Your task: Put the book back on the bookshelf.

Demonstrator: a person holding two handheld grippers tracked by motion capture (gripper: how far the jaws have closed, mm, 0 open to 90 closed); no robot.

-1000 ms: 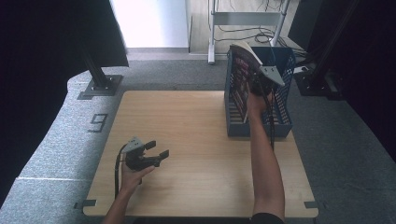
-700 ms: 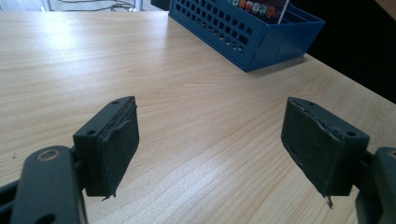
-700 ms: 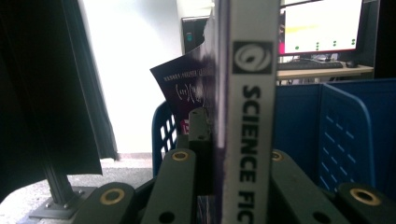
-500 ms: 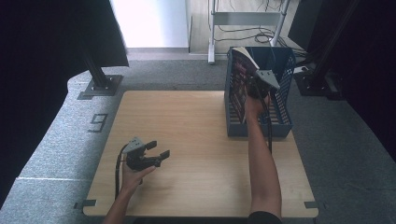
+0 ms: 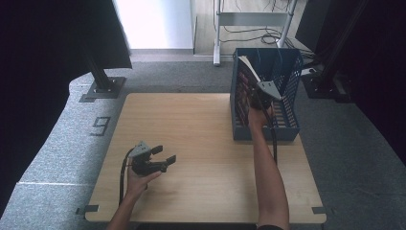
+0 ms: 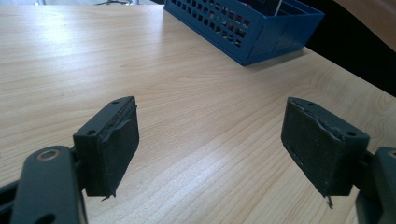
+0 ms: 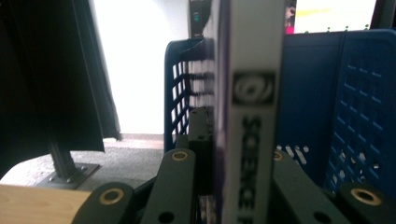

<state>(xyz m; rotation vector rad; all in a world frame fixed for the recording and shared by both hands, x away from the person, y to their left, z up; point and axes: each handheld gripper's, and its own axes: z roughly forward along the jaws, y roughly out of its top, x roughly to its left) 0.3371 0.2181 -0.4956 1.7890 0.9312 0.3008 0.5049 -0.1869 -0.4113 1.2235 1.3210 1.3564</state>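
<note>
My right tongs [image 7: 243, 186] were clamped on a book [image 7: 252, 116], one black jaw on each side of it, and I could read part of the white spine running straight up the middle of the right gripper view. In the high view the right tongs [image 5: 256, 98] sat in the upper right of the frame, inside the blue basket [image 5: 292, 81], with the book [image 5: 249, 67] leaning against the basket's left wall. Compared with a second ago, my hand had moved a little lower and deeper into the basket, and the book's top stuck up less above the rim. I took that to mean the book was almost down in its place, next to the other books [image 5: 243, 103] already standing there, and that letting go would come soon. My left tongs [image 5: 160, 160] were spread wide with nothing between them, low on the left of the high view, and they had not moved. In the left gripper view I saw just the bare wooden table [image 6: 187, 93] between the two pads, and the blue basket [image 6: 261, 32] well apart at the top of the frame.
</note>
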